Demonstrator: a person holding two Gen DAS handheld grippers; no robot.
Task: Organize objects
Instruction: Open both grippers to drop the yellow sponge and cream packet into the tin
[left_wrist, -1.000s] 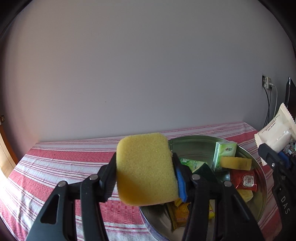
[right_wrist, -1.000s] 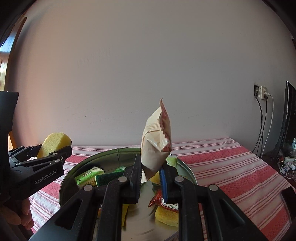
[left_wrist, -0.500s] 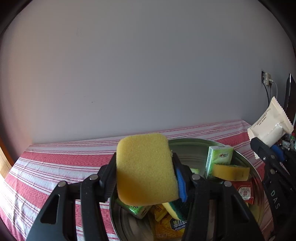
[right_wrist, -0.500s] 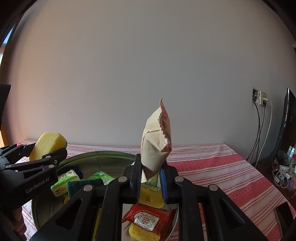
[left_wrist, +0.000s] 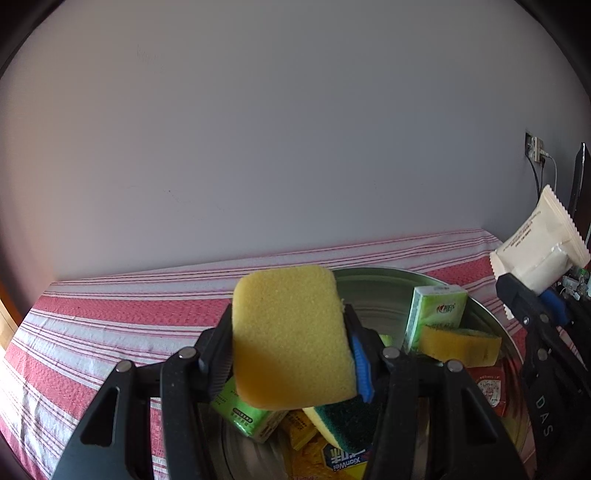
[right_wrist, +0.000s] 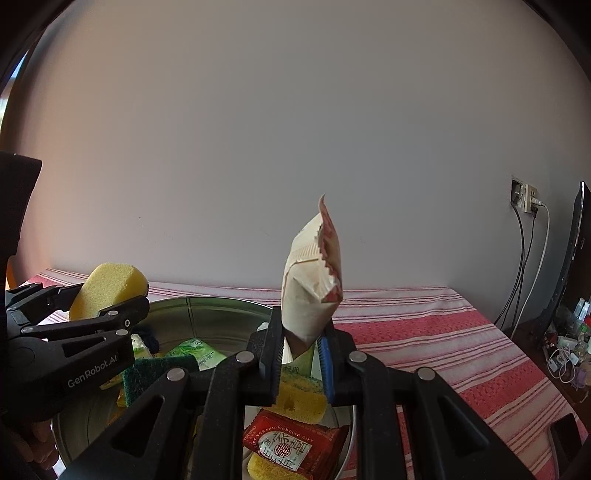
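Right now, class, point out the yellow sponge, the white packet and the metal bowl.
yellow sponge (left_wrist: 291, 336): left wrist view, middle of its broad face.
white packet (right_wrist: 308, 295): right wrist view, centre of its body.
metal bowl (right_wrist: 207, 314): right wrist view, inner far wall.

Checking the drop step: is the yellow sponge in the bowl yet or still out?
Out. The sponge is clamped in the left gripper, held above the bowl rim, touching nothing inside.

One metal basin (left_wrist: 491, 317), perhaps four sponges (left_wrist: 291, 339), two green tissue packs (left_wrist: 436, 310), two snack packets (right_wrist: 310, 295).
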